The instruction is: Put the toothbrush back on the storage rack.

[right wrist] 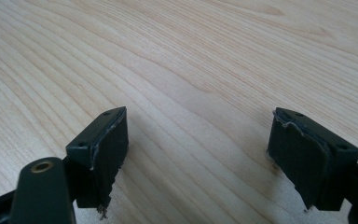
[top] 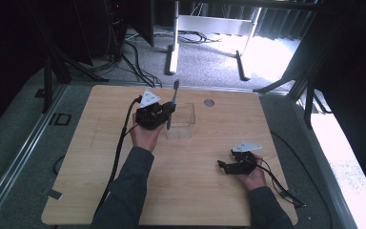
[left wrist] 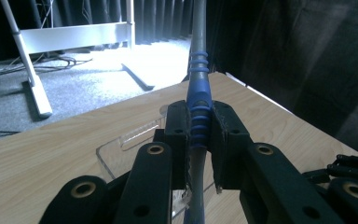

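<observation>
Left claw (left wrist: 199, 135) clamps the toothbrush (left wrist: 198, 93); high view reveals its bristles.

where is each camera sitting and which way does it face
High view: above the person's side, looking forward and down on the table; both forearms, left gripper and right gripper show.
Left gripper view: rides that gripper, looking along its fingers clamped on the toothbrush, over the clear box.
Right gripper view: looks along open fingers at bare wood.
High and left gripper views share toothbrush and box.

Dim, soft frames; overexposed floor glare
</observation>
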### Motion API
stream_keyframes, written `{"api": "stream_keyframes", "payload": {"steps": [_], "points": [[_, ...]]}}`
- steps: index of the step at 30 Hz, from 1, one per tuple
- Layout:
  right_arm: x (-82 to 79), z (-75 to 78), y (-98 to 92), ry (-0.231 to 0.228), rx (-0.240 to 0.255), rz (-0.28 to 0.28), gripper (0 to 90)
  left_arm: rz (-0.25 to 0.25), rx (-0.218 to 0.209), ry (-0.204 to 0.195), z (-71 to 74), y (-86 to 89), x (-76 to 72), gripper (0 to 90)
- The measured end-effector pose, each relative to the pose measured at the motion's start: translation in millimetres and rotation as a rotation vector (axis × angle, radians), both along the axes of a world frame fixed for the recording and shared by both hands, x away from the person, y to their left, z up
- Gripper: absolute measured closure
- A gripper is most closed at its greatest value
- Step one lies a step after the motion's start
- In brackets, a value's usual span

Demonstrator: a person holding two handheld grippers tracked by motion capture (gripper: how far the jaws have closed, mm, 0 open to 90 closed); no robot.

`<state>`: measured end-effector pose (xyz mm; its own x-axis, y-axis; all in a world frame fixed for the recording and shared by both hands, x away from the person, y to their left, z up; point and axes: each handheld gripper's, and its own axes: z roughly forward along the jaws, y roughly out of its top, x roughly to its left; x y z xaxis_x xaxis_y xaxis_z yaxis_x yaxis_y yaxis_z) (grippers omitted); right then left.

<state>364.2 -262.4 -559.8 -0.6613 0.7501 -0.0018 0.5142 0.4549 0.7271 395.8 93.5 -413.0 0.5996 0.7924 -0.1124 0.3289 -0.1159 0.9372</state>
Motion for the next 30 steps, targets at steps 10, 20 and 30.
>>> {"api": "stream_keyframes", "payload": {"steps": [10, 20, 30], "points": [[0.4, 0.0, -0.2, -0.001, 0.000, 0.002, 19.6, 0.035, -0.032, -0.024, -1.2, -2.7, 4.2, 78.7], [0.4, 0.0, -0.2, -0.001, 0.000, 0.003, 19.6, 0.052, -0.061, -0.059, -0.7, -4.9, 5.7, 78.7], [0.3, 0.0, -0.2, 0.000, 0.000, 0.003, 19.6, 0.051, -0.085, -0.088, -1.7, -10.2, 7.2, 78.7]]}}
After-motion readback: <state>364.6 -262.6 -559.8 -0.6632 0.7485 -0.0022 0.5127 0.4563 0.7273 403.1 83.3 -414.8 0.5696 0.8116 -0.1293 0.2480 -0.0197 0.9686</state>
